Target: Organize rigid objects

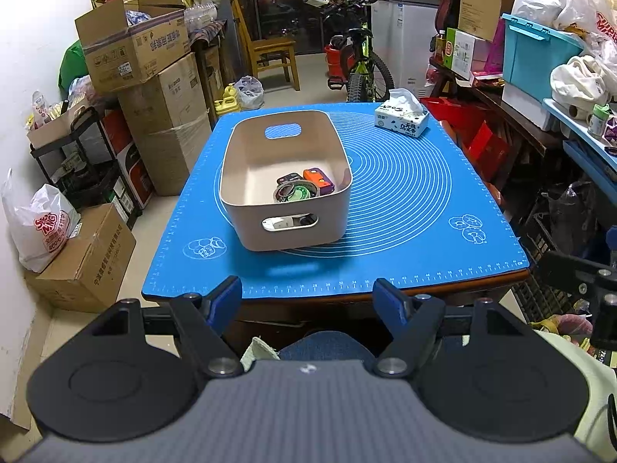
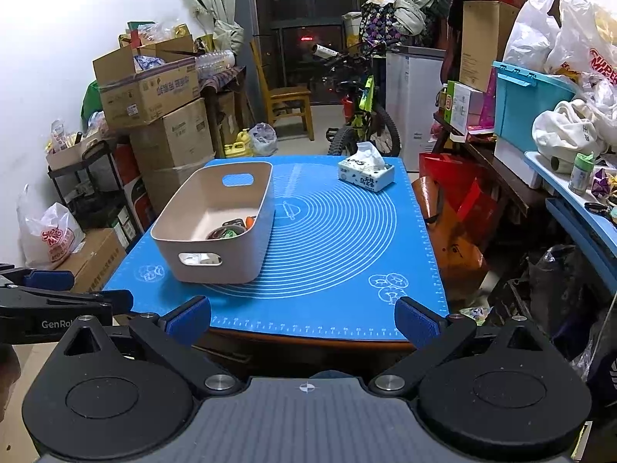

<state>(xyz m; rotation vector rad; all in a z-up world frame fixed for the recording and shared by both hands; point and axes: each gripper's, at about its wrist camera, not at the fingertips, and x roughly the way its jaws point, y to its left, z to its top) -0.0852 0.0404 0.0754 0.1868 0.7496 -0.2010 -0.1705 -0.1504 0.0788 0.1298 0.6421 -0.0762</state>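
Observation:
A beige plastic bin (image 1: pixel 246 177) (image 2: pixel 246 247) with handle cut-outs stands on the blue mat (image 1: pixel 405 208) (image 2: pixel 339 231), left of centre. Inside it lie several small rigid items: a tape roll (image 1: pixel 295 193), an orange block (image 1: pixel 314 175) and a purple piece (image 1: pixel 327 187), partly hidden by the bin wall in the right wrist view. My left gripper (image 1: pixel 308 299) hangs open before the table's near edge, nothing between its blue pads. My right gripper (image 2: pixel 304 320) is also open and empty, over the near edge. The left gripper's side (image 2: pixel 58 301) shows at the left of the right wrist view.
A tissue box (image 1: pixel 403 117) (image 2: pixel 366 173) sits at the mat's far right corner. Cardboard boxes (image 1: pixel 154 77) stack along the left wall, a bicycle (image 1: pixel 358 65) and wooden chair (image 1: pixel 270 50) stand behind the table, cluttered shelves (image 2: pixel 559 135) line the right. A person's knee (image 1: pixel 327 343) shows below.

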